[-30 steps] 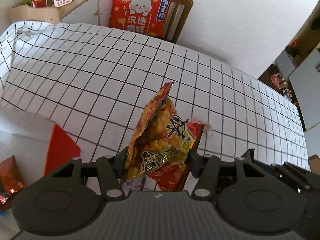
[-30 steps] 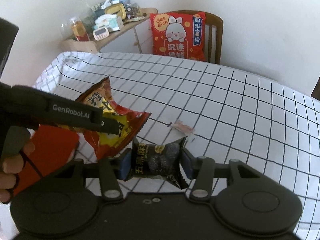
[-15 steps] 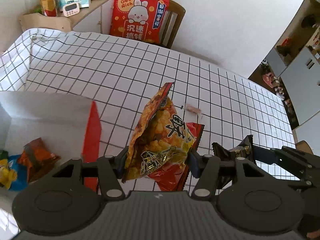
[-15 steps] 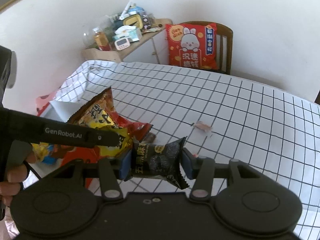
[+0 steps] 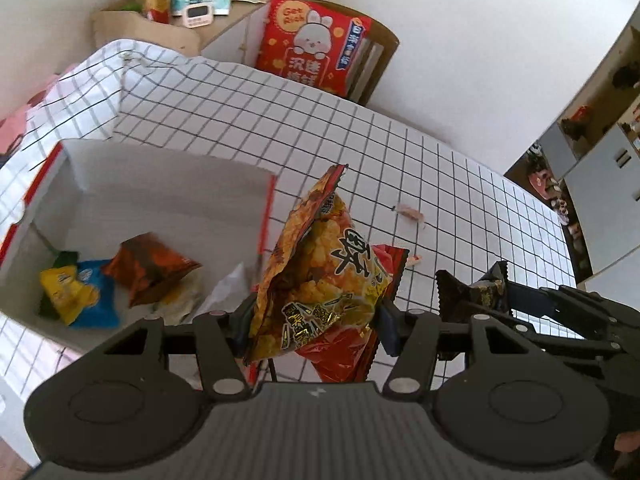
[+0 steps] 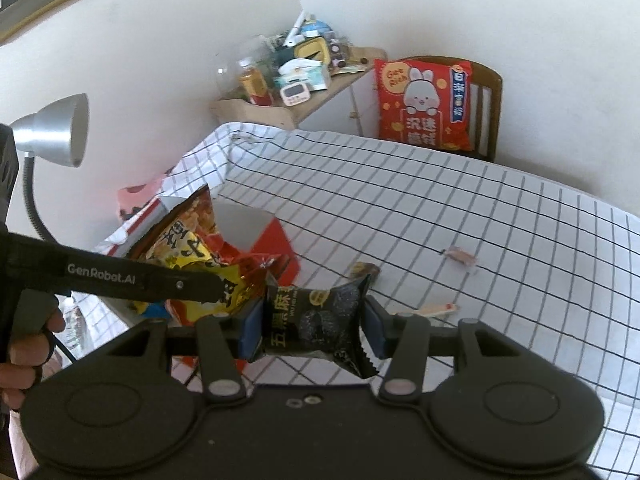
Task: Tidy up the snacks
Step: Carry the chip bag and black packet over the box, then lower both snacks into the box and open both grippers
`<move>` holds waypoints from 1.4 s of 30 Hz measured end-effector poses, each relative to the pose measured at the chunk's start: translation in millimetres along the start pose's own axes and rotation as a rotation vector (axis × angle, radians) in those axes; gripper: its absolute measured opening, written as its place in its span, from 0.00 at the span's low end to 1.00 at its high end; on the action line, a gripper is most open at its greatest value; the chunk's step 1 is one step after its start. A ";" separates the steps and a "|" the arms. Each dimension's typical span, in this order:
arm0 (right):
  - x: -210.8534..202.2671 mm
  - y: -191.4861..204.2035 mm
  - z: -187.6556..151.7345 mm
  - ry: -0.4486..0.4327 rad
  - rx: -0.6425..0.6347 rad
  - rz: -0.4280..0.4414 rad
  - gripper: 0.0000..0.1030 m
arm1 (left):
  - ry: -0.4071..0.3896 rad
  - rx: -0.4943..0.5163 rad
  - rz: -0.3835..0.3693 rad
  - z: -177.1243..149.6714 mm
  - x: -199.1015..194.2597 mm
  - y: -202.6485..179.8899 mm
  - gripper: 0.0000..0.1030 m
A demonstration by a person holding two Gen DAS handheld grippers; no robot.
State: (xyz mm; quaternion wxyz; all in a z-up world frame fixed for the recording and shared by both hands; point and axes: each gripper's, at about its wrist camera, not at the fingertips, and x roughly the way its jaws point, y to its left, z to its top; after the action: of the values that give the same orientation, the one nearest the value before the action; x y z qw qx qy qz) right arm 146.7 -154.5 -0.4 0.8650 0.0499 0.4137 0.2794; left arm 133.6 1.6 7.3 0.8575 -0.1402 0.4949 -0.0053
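Note:
My left gripper [image 5: 312, 320] is shut on a yellow and red chip bag [image 5: 320, 276] and holds it above the table beside the white box [image 5: 168, 184]. The bag also shows in the right wrist view [image 6: 192, 256]. The box holds a yellow and blue packet [image 5: 76, 292] and an orange packet [image 5: 148, 268]. My right gripper [image 6: 312, 332] is shut on a black snack packet [image 6: 320, 320], which also shows in the left wrist view [image 5: 472, 292], right of the chip bag.
Small wrappers [image 6: 460, 256] [image 6: 424, 311] lie on the checked tablecloth [image 6: 480, 208]. A chair with a red cushion [image 5: 316, 48] stands behind the table. A cluttered shelf [image 6: 288, 80] and a desk lamp [image 6: 52, 132] are at the left.
Both grippers have moved left and up with their packets. The white box has come fully into the left wrist view, and its contents now show.

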 end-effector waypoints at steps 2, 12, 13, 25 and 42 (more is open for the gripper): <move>0.3 9.0 0.7 0.000 -0.007 0.013 0.49 | -0.005 -0.015 -0.001 -2.5 -8.9 10.5 0.55; 14.7 59.2 0.7 0.021 -0.049 0.062 0.49 | -0.029 -0.070 0.025 -14.0 -36.6 63.8 0.55; 17.5 64.6 0.7 0.024 -0.055 0.065 0.49 | -0.031 -0.074 0.029 -14.6 -38.3 69.1 0.55; 73.6 119.3 2.9 0.080 -0.134 0.063 0.49 | -0.056 -0.145 0.130 -10.0 -41.7 144.4 0.55; 167.4 150.1 4.5 0.171 -0.189 -0.030 0.49 | -0.040 -0.123 0.288 25.4 18.8 198.2 0.56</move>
State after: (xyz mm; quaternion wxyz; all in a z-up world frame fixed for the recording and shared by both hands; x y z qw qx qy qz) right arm 167.7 59.9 -64.9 0.8317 -0.0621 0.4583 0.3072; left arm 139.1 195.2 -45.3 0.8489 -0.1202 0.4922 0.1507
